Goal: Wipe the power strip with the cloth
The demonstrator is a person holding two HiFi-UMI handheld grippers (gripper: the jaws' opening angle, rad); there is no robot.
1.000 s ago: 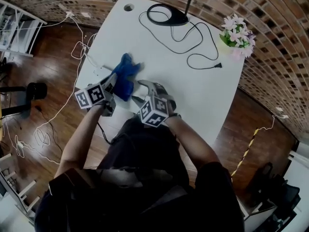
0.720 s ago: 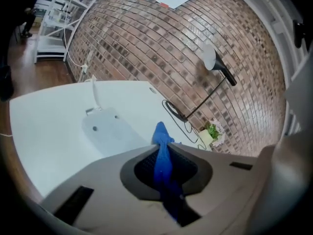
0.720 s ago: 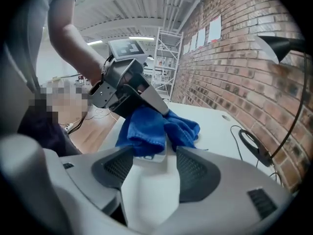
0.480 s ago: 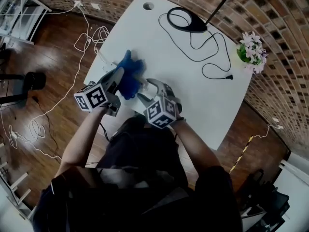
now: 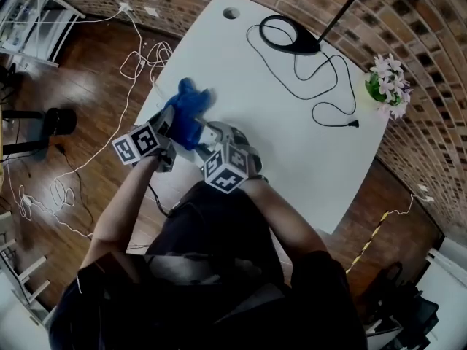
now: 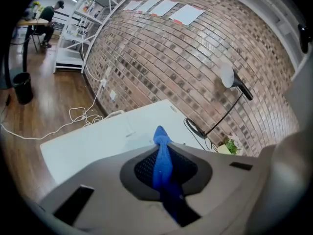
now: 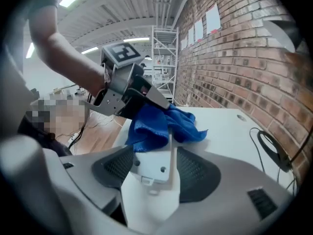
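Observation:
My left gripper (image 5: 172, 122) is shut on a blue cloth (image 5: 188, 110), which bunches up from between its jaws (image 6: 163, 163) in the left gripper view. The white power strip (image 7: 154, 173) lies between the pads of my right gripper (image 7: 152, 166), which is shut on it and holds it above the white table (image 5: 292, 144). In the right gripper view the cloth (image 7: 157, 124) drapes over the strip's far end, and the left gripper (image 7: 128, 96) sits just above it. In the head view the right gripper (image 5: 213, 135) is close beside the left one, near the table's left edge.
A black lamp base (image 5: 288, 35) with a looping black cable and plug (image 5: 352, 125) lies on the far half of the table. A small flower pot (image 5: 387, 84) stands at the far right corner. White cables (image 5: 139, 64) trail over the wooden floor on the left.
Both grippers have shifted sideways and drawn closer together near the table's left edge. The cloth stays in the left gripper and now lies against the strip's end.

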